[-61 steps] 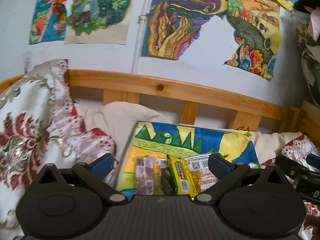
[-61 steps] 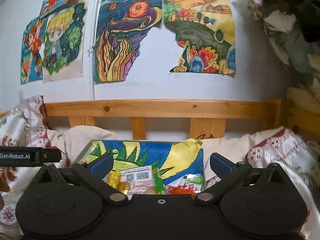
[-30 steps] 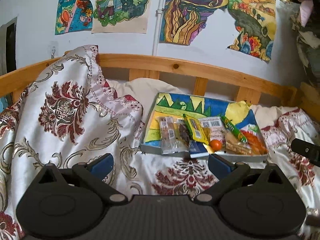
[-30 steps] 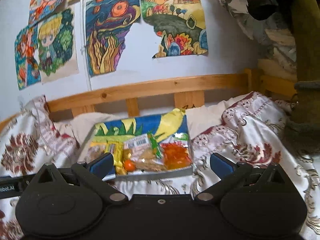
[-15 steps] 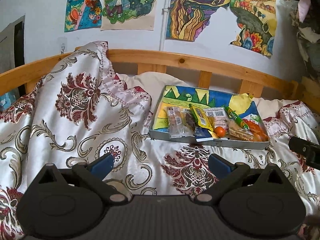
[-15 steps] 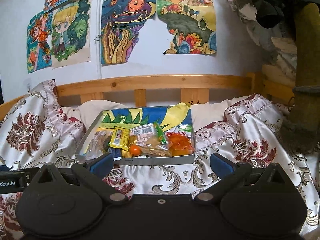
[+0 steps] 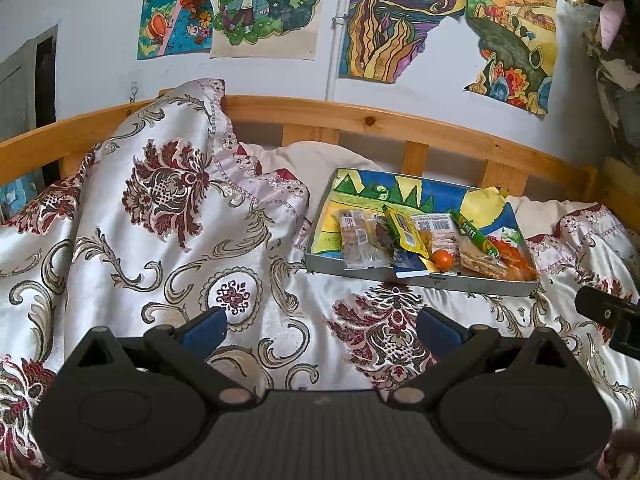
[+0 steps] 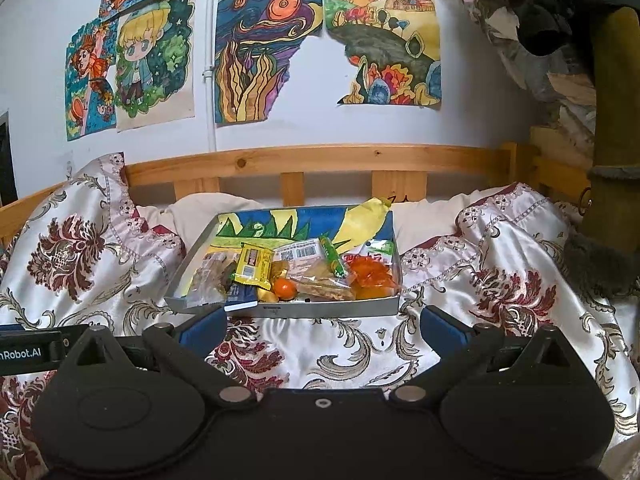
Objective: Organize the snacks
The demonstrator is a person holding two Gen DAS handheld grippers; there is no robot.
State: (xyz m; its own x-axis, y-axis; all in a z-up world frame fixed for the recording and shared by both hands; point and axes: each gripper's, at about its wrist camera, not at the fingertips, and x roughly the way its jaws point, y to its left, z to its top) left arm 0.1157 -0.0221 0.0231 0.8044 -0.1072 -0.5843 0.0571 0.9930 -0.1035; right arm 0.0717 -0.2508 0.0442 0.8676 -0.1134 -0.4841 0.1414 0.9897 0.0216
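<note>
The tray (image 8: pixel 328 307) of snacks (image 8: pixel 256 267) lies straight ahead of the right gripper (image 8: pixel 322 326), near its fingertips, long side across; from the left gripper (image 7: pixel 322 326) it lies ahead and to the right, farther off. Both grippers are spread wide, holding nothing; the right looks better placed.

Mid-frame, a grey tray (image 8: pixel 332 307) of snack packets (image 8: pixel 253 267) (one small orange fruit (image 8: pixel 284 288) among them) sits on the floral bedspread (image 8: pixel 500 280).
</note>
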